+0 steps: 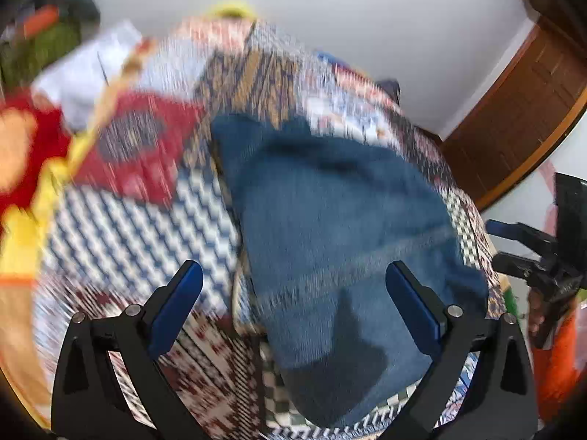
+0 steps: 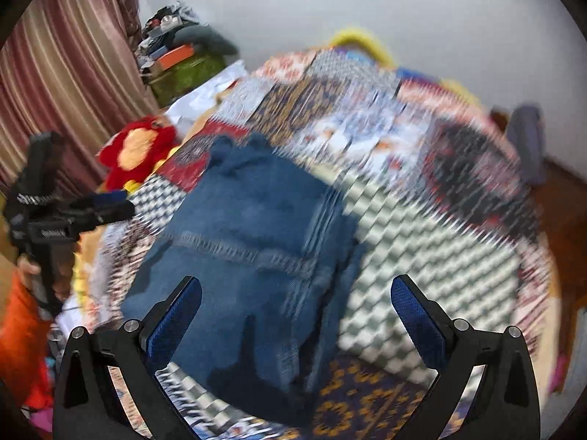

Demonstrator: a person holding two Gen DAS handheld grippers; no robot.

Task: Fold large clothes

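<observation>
Left wrist view puts your left gripper (image 1: 293,282) nearest, its two blue pads spread wide with nothing between them. Below and just past the gap lies the jeans (image 1: 330,227), a folded blue bundle that runs from near your right-hand finger up and away toward the middle of the bed. The jeans sit mostly between the fingers and under the right one; the left finger hangs over the checked part of the quilt (image 1: 128,227) instead. You cannot tell from this blurred frame whether the pads touch the cloth or hover over it. At the right edge your other tool shows sideways, held by a hand in an orange sleeve. Farther off on the left lies a red toy (image 1: 22,154), and behind the bed stand a white wall (image 1: 367,11) and a brown door (image 1: 521,110).

Right wrist view shows your right gripper (image 2: 297,297) likewise spread, gripping nothing. Here the jeans (image 2: 249,249) lie under and beyond the left finger, reaching up the quilt (image 2: 422,256), while the right finger hangs over bare grey-checked patchwork. A stitched seam crosses the denim just past the fingertips. At the left edge your left tool appears, its jaws looking nearly together from this angle, though the wrist view shows them apart. Beyond lie the red toy (image 2: 141,150), a striped curtain (image 2: 66,66) and the wall (image 2: 440,3).
</observation>
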